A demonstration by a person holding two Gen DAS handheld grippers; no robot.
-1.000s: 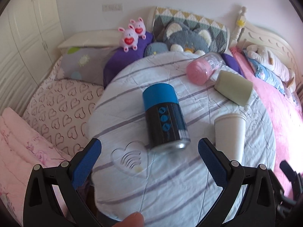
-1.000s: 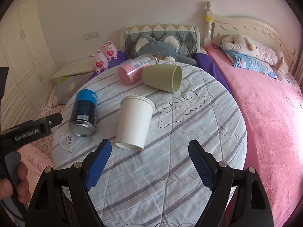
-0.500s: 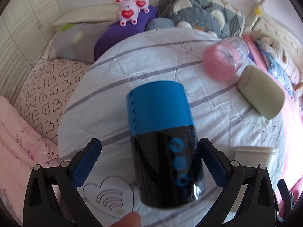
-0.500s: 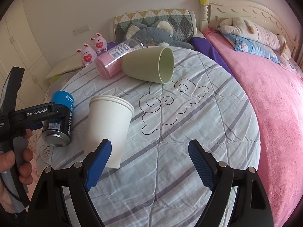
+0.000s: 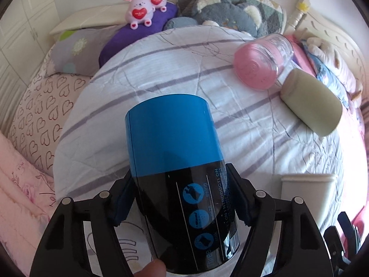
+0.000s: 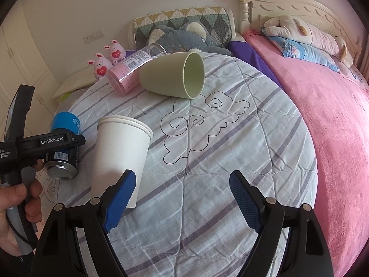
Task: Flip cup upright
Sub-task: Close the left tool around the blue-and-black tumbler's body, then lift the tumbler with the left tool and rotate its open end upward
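Observation:
A blue-and-black cup (image 5: 180, 175) lies on its side on the round striped table (image 5: 161, 73). My left gripper (image 5: 182, 205) is shut on its black half; the same cup shows in the right wrist view (image 6: 63, 147), still resting on the cloth. A white paper cup (image 6: 120, 154) lies on its side just ahead of the left finger of my right gripper (image 6: 182, 200), which is open and empty. A green cup (image 6: 173, 78) and a pink bottle (image 6: 131, 73) lie on their sides at the far edge.
The table stands against a bed with a pink blanket (image 6: 322, 115) on the right. Pillows, a grey plush (image 6: 180, 37) and two pink bunny toys (image 6: 106, 60) lie behind it. A heart-print cover (image 5: 34, 120) is at the left.
My left gripper moved forward over the blue-and-black cup and closed on it. My right gripper moved forward toward the white paper cup and stayed open.

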